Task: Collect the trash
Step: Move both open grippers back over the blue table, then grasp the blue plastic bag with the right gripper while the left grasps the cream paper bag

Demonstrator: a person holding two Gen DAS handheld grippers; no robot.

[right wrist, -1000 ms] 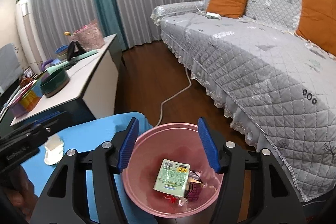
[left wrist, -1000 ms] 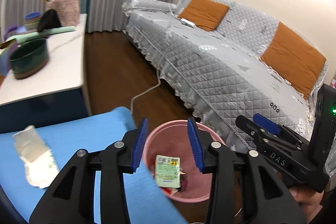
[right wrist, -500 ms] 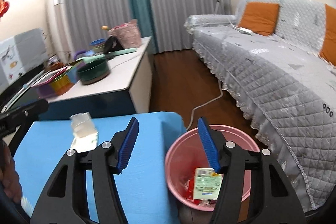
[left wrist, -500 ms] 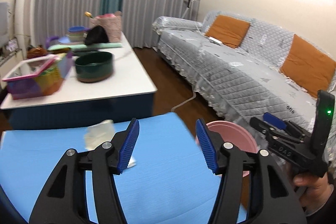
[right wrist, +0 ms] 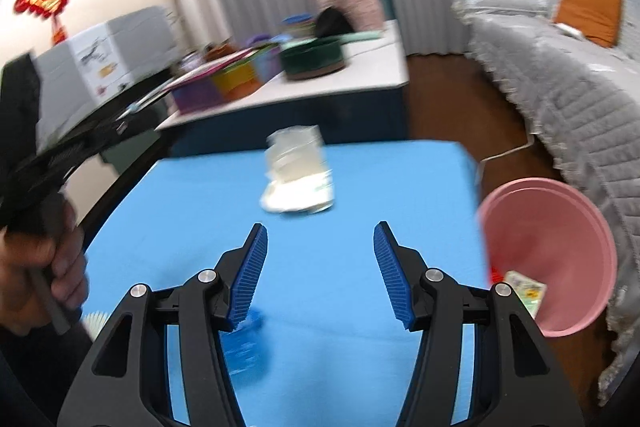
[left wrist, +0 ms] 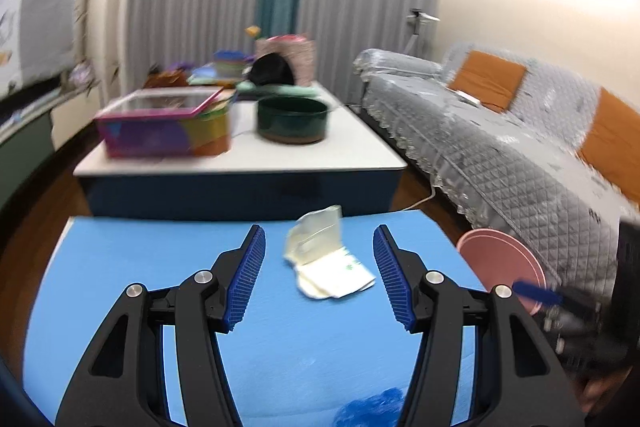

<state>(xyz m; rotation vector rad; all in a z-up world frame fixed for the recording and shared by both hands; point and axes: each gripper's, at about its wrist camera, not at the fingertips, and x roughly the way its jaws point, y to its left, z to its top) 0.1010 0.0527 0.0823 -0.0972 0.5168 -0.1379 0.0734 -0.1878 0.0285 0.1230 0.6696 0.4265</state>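
A round pink plastic bin (right wrist: 560, 251) stands on the floor just beside the right edge of a blue-covered table (right wrist: 360, 307). Inside it lies a flat packet with a pale green printed label (right wrist: 526, 289), with a bit of red wrapper next to it; the rest of its contents is hidden behind the right gripper (right wrist: 320, 267). From the left wrist view only the bin's rim (left wrist: 502, 267) shows, partly cut off by the blurred right gripper

On the table lies a crumpled, translucent plastic wrapper (left wrist: 326, 257) with a white printed part, ahead of both grippers and touching neither. The left gripper (left wrist: 320, 273) has its jaws spread wide and empty, with the wrapper lying ahead, seen between the ribbed blue pads. The right gripper's jaws are also wide apart and empty

A blurred blue crinkled item (right wrist: 244, 351) lies near the table's front edge; what it is cannot be made out

Behind stands a white-topped coffee table (left wrist: 248, 159) carrying a dark green round bowl (left wrist: 292, 119) and a multicoloured box (left wrist: 164, 129). A grey quilted sofa (left wrist: 500, 147) runs along the right
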